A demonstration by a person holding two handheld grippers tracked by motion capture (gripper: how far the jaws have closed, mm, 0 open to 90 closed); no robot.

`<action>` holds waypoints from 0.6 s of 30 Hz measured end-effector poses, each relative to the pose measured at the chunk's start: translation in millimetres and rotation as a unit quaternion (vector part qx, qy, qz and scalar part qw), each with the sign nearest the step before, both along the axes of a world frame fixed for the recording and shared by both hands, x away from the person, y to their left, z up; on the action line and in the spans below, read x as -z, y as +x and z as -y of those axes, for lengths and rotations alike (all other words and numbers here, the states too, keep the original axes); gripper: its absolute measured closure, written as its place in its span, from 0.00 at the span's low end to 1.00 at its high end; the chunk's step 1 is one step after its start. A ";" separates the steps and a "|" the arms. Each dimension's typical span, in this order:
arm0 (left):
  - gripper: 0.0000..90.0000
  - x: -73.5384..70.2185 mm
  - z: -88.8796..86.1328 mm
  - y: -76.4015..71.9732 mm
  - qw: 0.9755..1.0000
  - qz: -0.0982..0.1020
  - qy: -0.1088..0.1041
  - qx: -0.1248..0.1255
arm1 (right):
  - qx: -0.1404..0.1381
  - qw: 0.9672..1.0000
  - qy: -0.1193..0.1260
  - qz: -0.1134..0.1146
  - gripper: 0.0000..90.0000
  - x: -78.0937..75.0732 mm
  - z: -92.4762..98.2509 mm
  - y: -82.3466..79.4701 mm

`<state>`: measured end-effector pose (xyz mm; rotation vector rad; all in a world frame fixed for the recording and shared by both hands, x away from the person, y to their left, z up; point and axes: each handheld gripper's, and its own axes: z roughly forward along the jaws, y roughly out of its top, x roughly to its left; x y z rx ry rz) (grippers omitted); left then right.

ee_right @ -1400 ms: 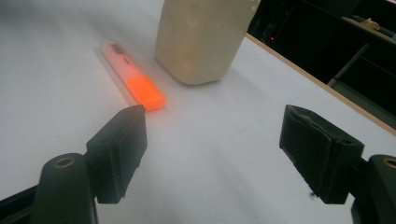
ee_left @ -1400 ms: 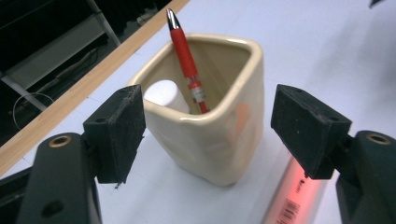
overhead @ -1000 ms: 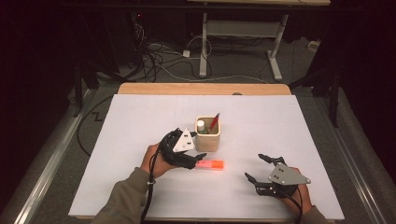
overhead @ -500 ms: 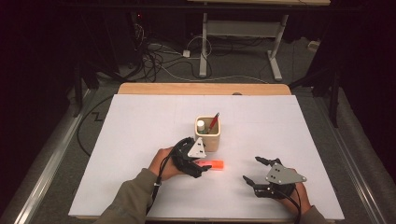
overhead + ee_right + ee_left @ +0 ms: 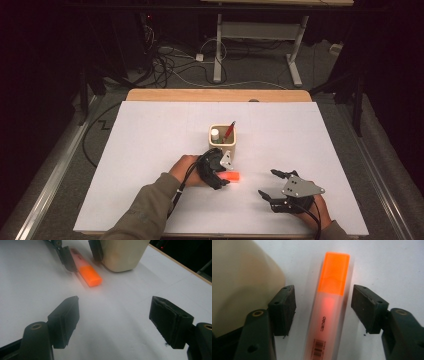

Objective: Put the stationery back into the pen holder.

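An orange highlighter lies flat on the white sheet just in front of a cream cup. My left gripper sits low over it. In the left gripper view the highlighter lies between the two pads with a gap on each side. The jaws have just been closing around it, and the pads are not pressing on it. The cup stands close at the left. My right gripper rests to the right, open and holding nothing. From there I see the highlighter and the cup.
The cup holds a red pen and a white-capped item. The white sheet covers a wooden table whose far edge shows. Cables and desk legs lie on the floor beyond.
My left gripper has moved right and down from beside the cup onto the highlighter, and its jaws have narrowed around it. The right gripper has stayed in place.
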<state>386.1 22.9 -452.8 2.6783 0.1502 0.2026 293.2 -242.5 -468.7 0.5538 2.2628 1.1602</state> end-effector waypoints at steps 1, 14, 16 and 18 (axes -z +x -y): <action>0.41 0.1 2.1 0.9 1.000 -0.003 0.005 0.004 | -0.001 1.000 -0.001 0.000 0.28 0.3 -0.4 -0.2; 0.63 -5.9 17.1 13.9 0.995 -0.062 0.047 0.057 | -0.011 1.000 -0.003 -0.011 0.28 2.0 -1.3 0.1; 0.66 -6.5 18.7 13.6 0.995 -0.063 0.053 0.063 | -0.012 1.000 -0.004 -0.012 0.28 2.1 -1.4 0.4; 0.69 -6.8 19.3 12.5 0.994 -0.064 0.055 0.066 | -0.012 1.000 -0.005 -0.011 0.28 2.2 -1.4 0.4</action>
